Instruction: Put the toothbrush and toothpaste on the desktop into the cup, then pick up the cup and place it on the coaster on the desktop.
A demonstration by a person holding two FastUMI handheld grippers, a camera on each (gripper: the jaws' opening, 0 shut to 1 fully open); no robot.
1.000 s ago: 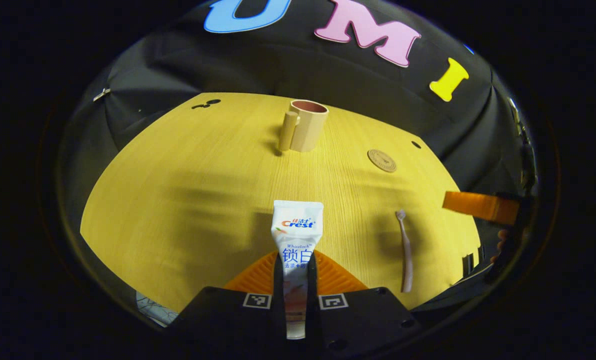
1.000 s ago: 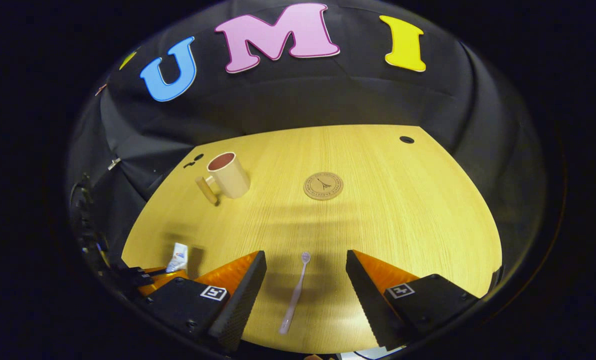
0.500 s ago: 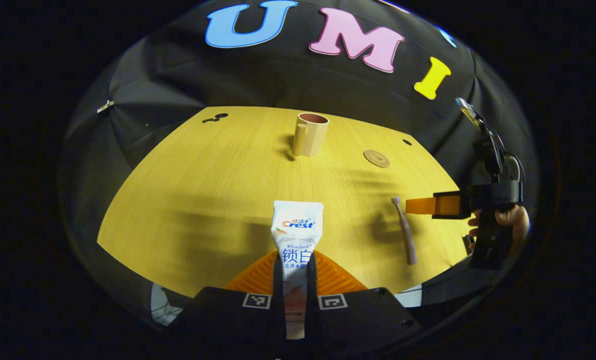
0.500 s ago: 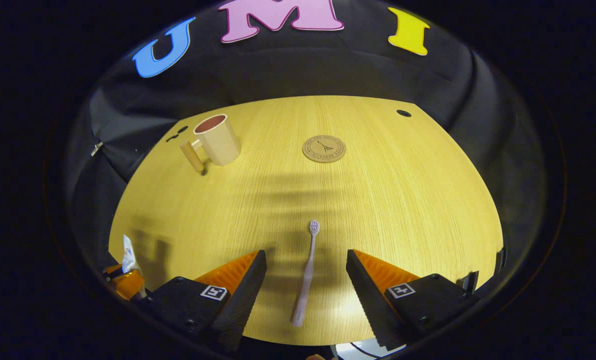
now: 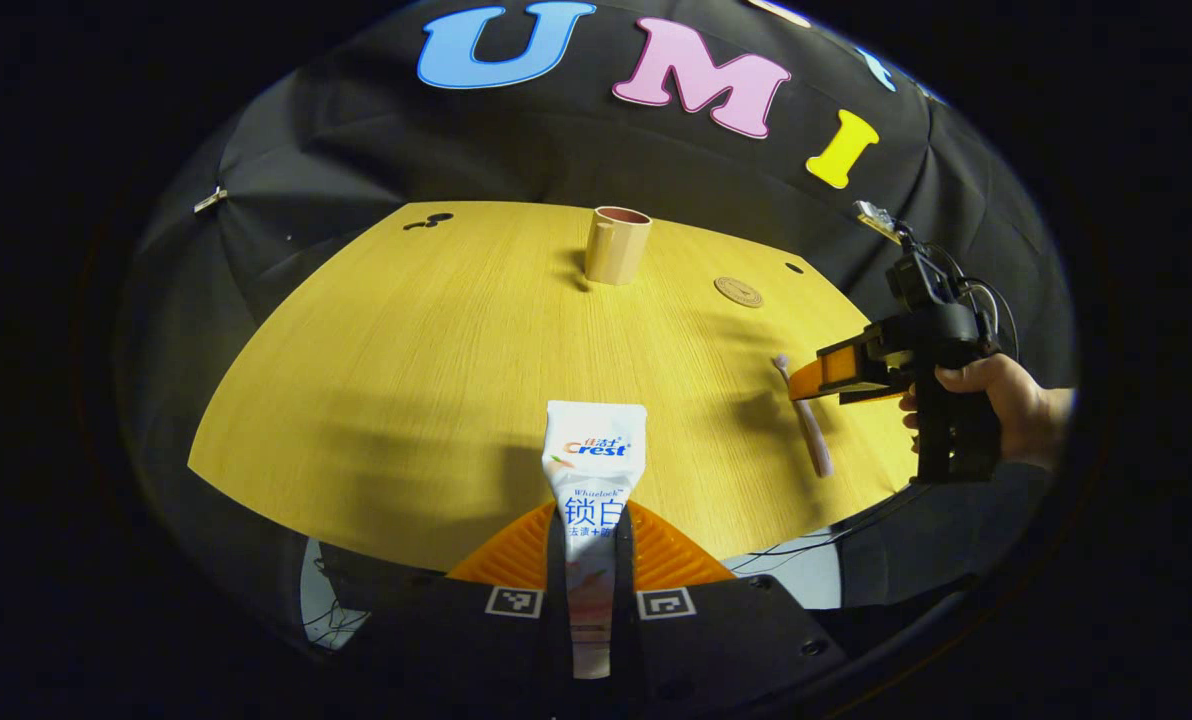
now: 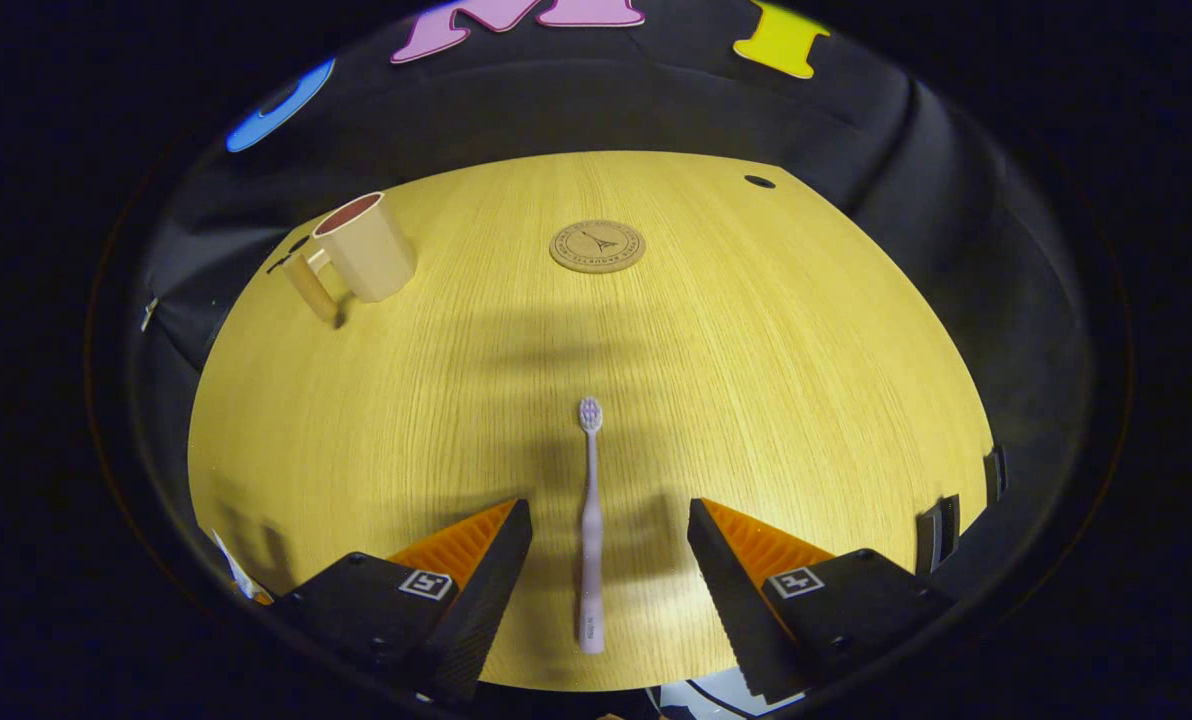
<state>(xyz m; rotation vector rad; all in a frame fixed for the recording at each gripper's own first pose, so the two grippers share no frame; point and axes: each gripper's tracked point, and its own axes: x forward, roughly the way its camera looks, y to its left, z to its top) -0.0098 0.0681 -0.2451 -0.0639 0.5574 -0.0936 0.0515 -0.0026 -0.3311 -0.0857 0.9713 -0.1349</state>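
Note:
My left gripper [image 5: 593,535] is shut on the white toothpaste tube [image 5: 594,465], which sticks up and forward above the near edge of the yellow wooden desktop [image 5: 436,340]. Far across stands the beige cup [image 5: 616,244], upright, with the round coaster [image 5: 738,291] to its right. The pale pink toothbrush [image 6: 590,520] lies flat on the desktop, head pointing away. My right gripper [image 6: 608,545] hangs open over its handle, one finger on each side, apart from it. From the left gripper view, that right gripper [image 5: 836,372] sits over the toothbrush [image 5: 806,420], held by a hand [image 5: 996,395].
The cup [image 6: 361,247] with its handle toward me stands at the far left in the right gripper view, the coaster [image 6: 597,245] at the far middle. A small dark hole [image 6: 758,182] marks the desktop's far right. Cables hang below the near edge.
My left gripper has pulled back and risen with the toothpaste, so the cup looks smaller. My right gripper has moved forward and down over the toothbrush, which now lies straight between its fingers.

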